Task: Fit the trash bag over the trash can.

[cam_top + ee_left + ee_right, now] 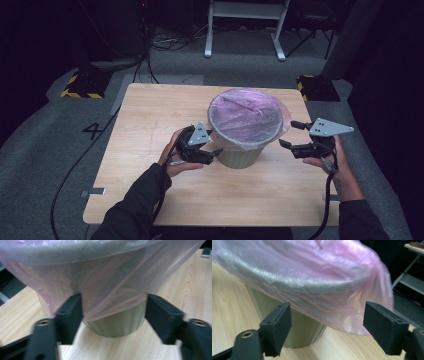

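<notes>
On the pale wood-grain desk (150, 190), seen from the high view, a ribbed olive-grey bin (241, 157) stands right of centre, its mouth dressed with a thin pink plastic liner (245, 115) folded over the rim. The left tool (216, 146) sits just beside the bin's left flank and the right tool (289, 135) hangs near its right, both with jaws apart and holding nothing. I judge the liner-fitting step all but done, the hands having let go of the film.

Through the left gripper view, the crinkled, translucent liner (100, 285) drapes down over the bin's fluted wall (117, 325); the film's hem hangs between the spread black jaws, unpinched as far as I can tell.

From the right gripper view, the glossy liner (324, 282) bulges loosely past the rim, a slack fold drooping on one side over the bin (299, 330). Next, I think, that slack wants tugging down evenly, with a light pinch so the film does not tear.
</notes>
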`<state>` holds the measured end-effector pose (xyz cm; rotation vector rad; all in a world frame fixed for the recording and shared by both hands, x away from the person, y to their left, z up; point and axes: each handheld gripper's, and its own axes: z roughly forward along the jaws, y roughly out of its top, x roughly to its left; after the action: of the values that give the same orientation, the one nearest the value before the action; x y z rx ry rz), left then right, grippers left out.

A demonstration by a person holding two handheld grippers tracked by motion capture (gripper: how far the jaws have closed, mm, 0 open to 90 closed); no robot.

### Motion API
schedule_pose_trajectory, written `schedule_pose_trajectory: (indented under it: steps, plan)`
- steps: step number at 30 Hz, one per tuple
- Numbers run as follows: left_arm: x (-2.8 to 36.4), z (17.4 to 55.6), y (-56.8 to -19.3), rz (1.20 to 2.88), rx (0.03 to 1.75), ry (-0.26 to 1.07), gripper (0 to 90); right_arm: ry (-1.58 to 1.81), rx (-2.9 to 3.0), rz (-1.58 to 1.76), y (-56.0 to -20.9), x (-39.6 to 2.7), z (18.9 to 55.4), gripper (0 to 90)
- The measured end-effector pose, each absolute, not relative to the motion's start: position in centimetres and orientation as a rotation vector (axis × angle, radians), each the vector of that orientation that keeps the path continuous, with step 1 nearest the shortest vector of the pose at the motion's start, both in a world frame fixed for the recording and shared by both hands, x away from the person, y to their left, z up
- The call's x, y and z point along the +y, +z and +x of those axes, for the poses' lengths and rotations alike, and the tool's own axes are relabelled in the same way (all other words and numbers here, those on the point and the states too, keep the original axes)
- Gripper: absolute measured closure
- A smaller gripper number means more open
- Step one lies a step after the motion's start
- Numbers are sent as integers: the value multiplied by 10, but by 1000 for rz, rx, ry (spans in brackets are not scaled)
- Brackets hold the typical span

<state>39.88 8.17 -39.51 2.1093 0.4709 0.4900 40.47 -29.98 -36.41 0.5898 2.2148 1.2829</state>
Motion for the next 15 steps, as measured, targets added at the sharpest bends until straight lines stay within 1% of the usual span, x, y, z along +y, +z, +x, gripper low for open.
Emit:
schedule_pose_trajectory:
  steps: [2,3,4,5,6,7,8,9,10,11,13,15]
  plan:
    - [80,400,-396,2110,479,509,408,1258,2212,576,-368,-293,405,296]
    - [80,400,-396,2110,479,509,457,1258,2212,576,-368,-293,405,296]
    - [81,402,-398,2111,482,509,546,1206,2202,574,-371,-288,406,465]
    - [81,403,-398,2115,488,520,602,1199,2197,573,-373,-287,406,516]
    - [81,404,-399,2117,489,516,637,1198,2196,574,-373,-287,407,565]
    - [82,405,-400,2123,486,521,681,1204,2194,571,-374,-286,407,635]
    - [82,406,-400,2126,489,528,748,1215,2189,571,-375,-287,407,698]
    - [82,407,-401,2132,485,531,785,1227,2189,572,-376,-287,408,738]
    - [82,407,-401,2132,485,531,830,1227,2189,572,-376,-287,408,738]
    - [81,406,-402,2139,473,544,890,1243,2185,561,-375,-287,407,823]
    - [81,407,-404,2148,464,531,899,1265,2176,547,-375,-288,405,875]
    - [80,406,-406,2158,458,542,899,1276,2180,536,-374,-288,404,900]
